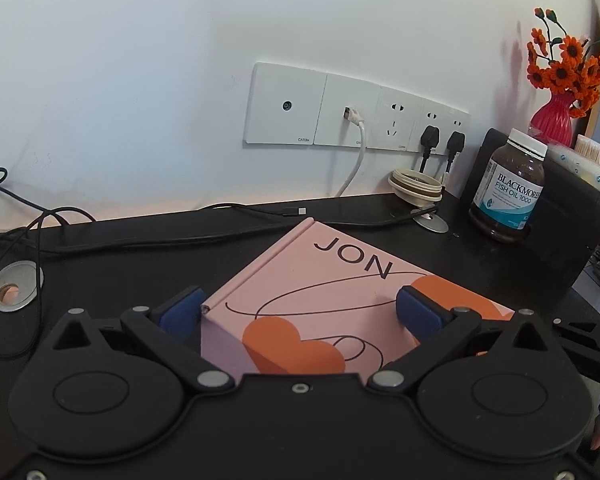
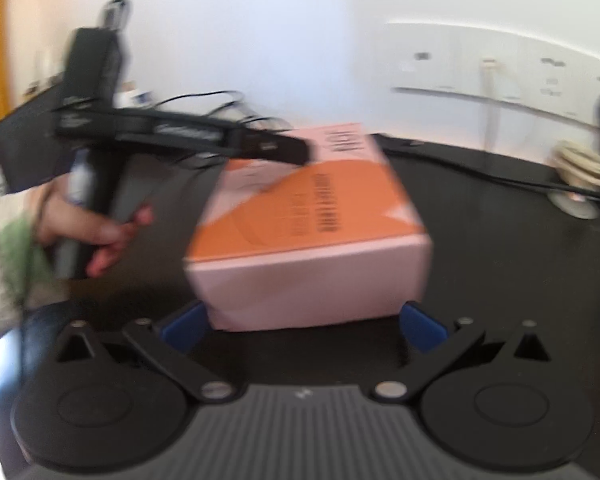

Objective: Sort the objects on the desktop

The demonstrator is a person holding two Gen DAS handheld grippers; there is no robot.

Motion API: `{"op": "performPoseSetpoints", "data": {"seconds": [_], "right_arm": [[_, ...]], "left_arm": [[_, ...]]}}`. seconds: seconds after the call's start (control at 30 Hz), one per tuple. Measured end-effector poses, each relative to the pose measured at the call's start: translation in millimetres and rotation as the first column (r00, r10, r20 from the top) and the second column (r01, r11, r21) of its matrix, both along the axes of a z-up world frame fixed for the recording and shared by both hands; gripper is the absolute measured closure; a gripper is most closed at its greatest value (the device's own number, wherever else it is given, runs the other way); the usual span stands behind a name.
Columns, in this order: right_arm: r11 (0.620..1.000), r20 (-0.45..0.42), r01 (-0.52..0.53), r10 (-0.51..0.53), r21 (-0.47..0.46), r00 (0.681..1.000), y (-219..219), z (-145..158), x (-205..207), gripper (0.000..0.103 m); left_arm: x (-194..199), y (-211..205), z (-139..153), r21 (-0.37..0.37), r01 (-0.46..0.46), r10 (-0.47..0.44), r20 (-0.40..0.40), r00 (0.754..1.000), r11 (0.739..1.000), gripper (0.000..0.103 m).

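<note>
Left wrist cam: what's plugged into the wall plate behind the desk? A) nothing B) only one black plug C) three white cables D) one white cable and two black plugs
D: on the wall plate, a white cable hangs from one port, and two black plugs sit in the sockets to its right.

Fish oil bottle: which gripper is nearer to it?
Left. The left gripper straddles the pink box, with the fish oil bottle ahead to its right. The right gripper faces the same box; its blurred view shows no bottle.
</note>
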State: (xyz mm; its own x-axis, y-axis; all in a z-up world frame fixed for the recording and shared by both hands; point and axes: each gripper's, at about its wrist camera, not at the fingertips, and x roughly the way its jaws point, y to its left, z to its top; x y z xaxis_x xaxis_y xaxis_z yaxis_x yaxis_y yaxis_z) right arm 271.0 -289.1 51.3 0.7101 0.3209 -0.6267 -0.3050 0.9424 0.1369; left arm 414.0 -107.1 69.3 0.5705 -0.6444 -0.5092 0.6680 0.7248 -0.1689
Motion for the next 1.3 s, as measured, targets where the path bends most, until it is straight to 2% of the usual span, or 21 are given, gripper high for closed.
{"op": "performPoseSetpoints", "data": {"seconds": [0.17, 0.4, 0.5, 0.53, 0.57, 0.63, 0.7, 0.77, 0.83, 0.97, 1.13, 1.3], "right_arm": [[0.987, 0.043, 0.024, -0.018, -0.159, 0.999, 12.1, -6.8, 2.6, 0.001], [0.976, 0.068, -0.010, 0.025, -0.216, 0.997, 8.3, -7.0, 2.9, 0.001], [0.978, 0.066, -0.017, 0.031, -0.206, 0.997, 4.4, -8.1, 6.8, 0.001], [0.980, 0.063, -0.018, 0.031, -0.199, 0.998, 2.9, -8.5, 8.1, 0.001], [0.981, 0.062, -0.019, 0.032, -0.196, 0.998, 1.9, -8.6, 8.4, 0.001], [0.981, 0.064, -0.021, 0.034, -0.194, 0.997, 1.0, -8.4, 7.5, 0.001], [0.981, 0.064, -0.022, 0.035, -0.191, 0.997, -1.6, -10.1, 13.1, 0.001], [0.982, 0.061, -0.026, 0.038, -0.187, 0.997, -3.1, -10.5, 14.0, 0.001], [0.982, 0.061, -0.031, 0.043, -0.185, 0.997, -4.4, -10.6, 14.3, 0.001], [0.982, 0.067, -0.036, 0.049, -0.184, 0.997, -7.3, -9.6, 9.5, 0.001], [0.982, 0.069, -0.036, 0.050, -0.186, 0.996, -10.0, -9.1, 9.7, 0.001], [0.978, 0.076, -0.039, 0.056, -0.204, 0.996, -13.2, -6.7, 7.5, 0.001]], "left_arm": [[-11.9, 4.3, -1.5, -0.007, 0.011, -0.011, 0.015, 1.000, 1.000, 0.000], [-20.9, 5.9, -0.2, 0.000, 0.029, -0.029, 0.018, 0.999, 1.000, 0.000], [-18.1, 3.0, 8.0, 0.040, 0.084, -0.086, 0.061, 0.994, 0.996, 0.000], [-17.4, 3.1, 13.5, 0.039, 0.063, -0.066, 0.105, 0.992, 0.997, 0.000], [-15.9, 3.3, 19.3, 0.031, 0.043, -0.047, 0.144, 0.988, 0.999, 0.000], [-4.4, 1.9, 31.3, -0.033, 0.036, -0.030, 0.160, 0.987, 0.999, 0.000], [8.7, -10.0, 38.6, -0.052, 0.044, -0.036, 0.148, 0.988, 0.998, 0.000], [19.3, -29.6, 37.8, -0.019, 0.063, -0.060, 0.132, 0.989, 0.998, 0.000], [29.0, -47.4, 29.8, 0.001, 0.093, -0.093, 0.078, 0.993, 0.996, 0.000], [37.5, -67.9, 8.3, 0.050, 0.094, -0.095, 0.013, 0.995, 0.994, 0.000], [36.6, -56.4, -3.9, -0.022, 0.085, -0.087, -0.068, 0.994, 0.996, 0.000], [19.1, -43.6, -8.9, -0.060, 0.051, -0.053, -0.045, 0.998, 0.997, 0.000]]}}
